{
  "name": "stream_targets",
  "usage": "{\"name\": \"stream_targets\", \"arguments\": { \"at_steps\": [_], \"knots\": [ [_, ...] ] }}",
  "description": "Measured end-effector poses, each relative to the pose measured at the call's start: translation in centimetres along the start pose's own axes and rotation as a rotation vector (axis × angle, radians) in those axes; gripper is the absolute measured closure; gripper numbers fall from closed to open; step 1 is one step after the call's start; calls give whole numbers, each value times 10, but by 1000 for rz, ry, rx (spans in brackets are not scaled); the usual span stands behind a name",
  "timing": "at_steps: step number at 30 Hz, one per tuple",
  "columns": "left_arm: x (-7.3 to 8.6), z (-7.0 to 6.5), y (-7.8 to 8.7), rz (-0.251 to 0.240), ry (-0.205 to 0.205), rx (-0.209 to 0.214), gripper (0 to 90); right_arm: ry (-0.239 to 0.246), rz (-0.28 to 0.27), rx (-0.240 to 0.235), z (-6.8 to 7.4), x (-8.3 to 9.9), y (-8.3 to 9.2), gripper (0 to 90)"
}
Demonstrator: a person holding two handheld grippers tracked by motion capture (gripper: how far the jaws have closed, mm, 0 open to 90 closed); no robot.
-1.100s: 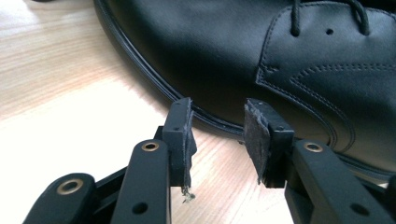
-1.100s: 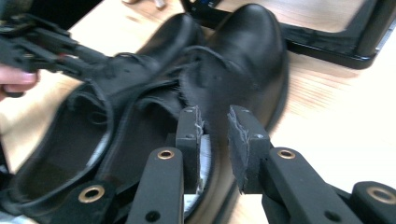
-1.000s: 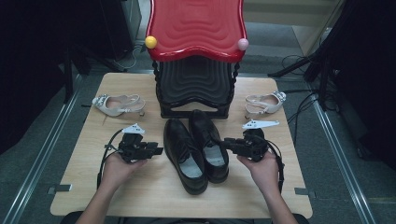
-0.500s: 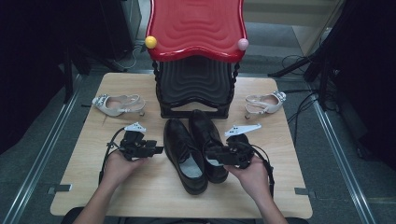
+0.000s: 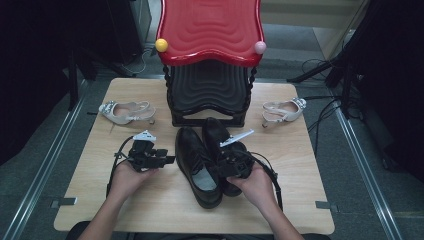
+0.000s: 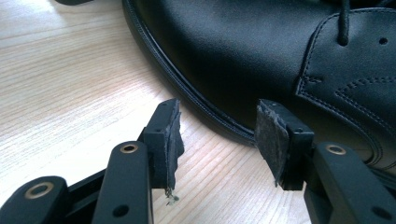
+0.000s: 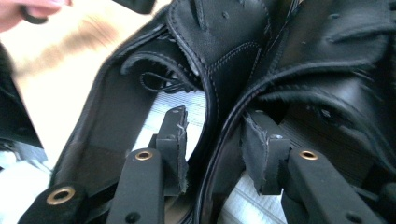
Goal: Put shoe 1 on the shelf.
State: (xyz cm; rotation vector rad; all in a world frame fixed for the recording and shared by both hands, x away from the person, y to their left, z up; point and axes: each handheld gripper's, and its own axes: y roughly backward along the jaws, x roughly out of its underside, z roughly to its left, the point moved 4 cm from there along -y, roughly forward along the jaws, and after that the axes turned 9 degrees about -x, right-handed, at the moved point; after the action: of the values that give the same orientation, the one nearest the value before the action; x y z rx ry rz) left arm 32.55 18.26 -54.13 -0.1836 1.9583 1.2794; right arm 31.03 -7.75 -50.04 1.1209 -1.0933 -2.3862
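Shoes: we see the black pair (image 5: 210, 155) side by side at the table's middle, just near of the red rack (image 5: 210, 30).
Right gripper (image 7: 215, 135): jaws just opening, one dipping into each shoe, straddling both inner walls, not yet squeezing.
Left gripper (image 6: 219, 135): open, empty, beside the left shoe's sole.
Advice: we should push deeper and pinch both walls together evenly before lifting.

Black left gripper (image 5: 167, 160), brass rivets, frayed pads (image 6: 266, 137), grey plate, trailing cable; forearms bare.
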Motion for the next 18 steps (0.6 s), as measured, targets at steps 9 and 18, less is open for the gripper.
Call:
{"name": "stream_targets", "arguments": {
  "at_steps": [9, 18],
  "knots": [
    [0, 8, 2, -10, 16, -22, 498, -58, 40, 10, -4, -9, -8, 637],
    [0, 8, 1, -10, 12, -24, 498, -102, 77, 33, -8, -4, -19, 592]
  ]
}}
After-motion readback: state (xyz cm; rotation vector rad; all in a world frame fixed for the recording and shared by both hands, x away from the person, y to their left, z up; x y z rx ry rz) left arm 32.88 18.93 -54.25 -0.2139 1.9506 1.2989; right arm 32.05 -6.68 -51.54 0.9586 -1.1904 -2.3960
